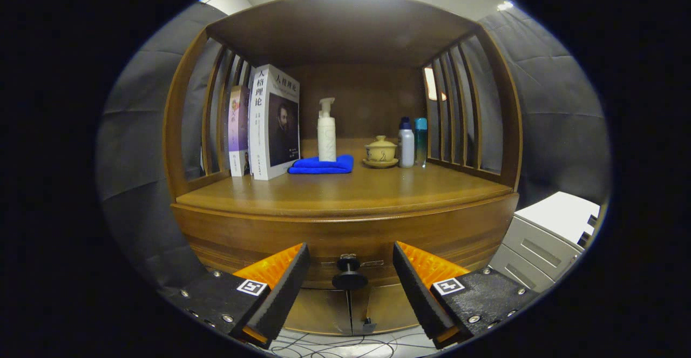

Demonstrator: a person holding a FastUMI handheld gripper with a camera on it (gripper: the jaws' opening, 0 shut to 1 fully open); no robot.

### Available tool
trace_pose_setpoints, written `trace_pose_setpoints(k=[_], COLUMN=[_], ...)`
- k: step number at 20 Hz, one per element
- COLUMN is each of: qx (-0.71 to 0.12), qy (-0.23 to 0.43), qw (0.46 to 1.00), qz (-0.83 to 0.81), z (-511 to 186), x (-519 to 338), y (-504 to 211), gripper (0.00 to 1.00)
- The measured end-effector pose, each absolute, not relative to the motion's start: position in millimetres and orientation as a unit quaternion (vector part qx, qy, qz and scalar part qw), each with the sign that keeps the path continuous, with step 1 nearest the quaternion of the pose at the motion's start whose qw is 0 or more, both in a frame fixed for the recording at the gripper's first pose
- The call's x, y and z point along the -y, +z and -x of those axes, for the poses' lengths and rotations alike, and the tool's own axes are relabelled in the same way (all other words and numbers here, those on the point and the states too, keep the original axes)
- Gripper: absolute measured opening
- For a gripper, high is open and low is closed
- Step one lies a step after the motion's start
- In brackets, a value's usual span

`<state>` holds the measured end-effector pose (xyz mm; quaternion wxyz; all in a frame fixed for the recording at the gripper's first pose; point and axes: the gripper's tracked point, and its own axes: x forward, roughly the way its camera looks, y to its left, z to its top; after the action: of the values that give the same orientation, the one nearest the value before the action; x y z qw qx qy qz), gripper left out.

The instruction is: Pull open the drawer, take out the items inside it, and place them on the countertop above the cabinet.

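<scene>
So the drawer (345, 239) is a curved brown wood front, fully closed, sitting right under the tabletop (345, 196) of the cabinet. Its knob (349, 272) is small, black and round, sticking straight out. The gripper (351, 279) has its fingers (283, 282) spread wide with the knob sitting in the gap between them, not touching either one. Above the knob, on the tabletop: two books (264, 123) standing up to the left, a white pump bottle (326, 131) on a folded blue cloth (322, 164), a yellow lidded cup (381, 150), then two small bottles (412, 141) further right. Nothing blocks the knob. Grey drawer unit (540, 239) sits off to the right.
</scene>
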<state>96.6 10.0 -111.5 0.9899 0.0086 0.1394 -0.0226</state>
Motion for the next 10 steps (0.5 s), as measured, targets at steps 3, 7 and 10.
trace_pose_setpoints(k=[3, 7, 10], qx=[-0.158, -0.183, -0.190], qy=[-0.015, -0.013, -0.015], qw=[0.987, 0.983, 0.982], qz=[-0.010, -0.007, -0.006], z=[-104, -104, -105], x=[-13, -17, -17], y=[-129, -151, -161], gripper=[0.95, 0.87, 0.76])
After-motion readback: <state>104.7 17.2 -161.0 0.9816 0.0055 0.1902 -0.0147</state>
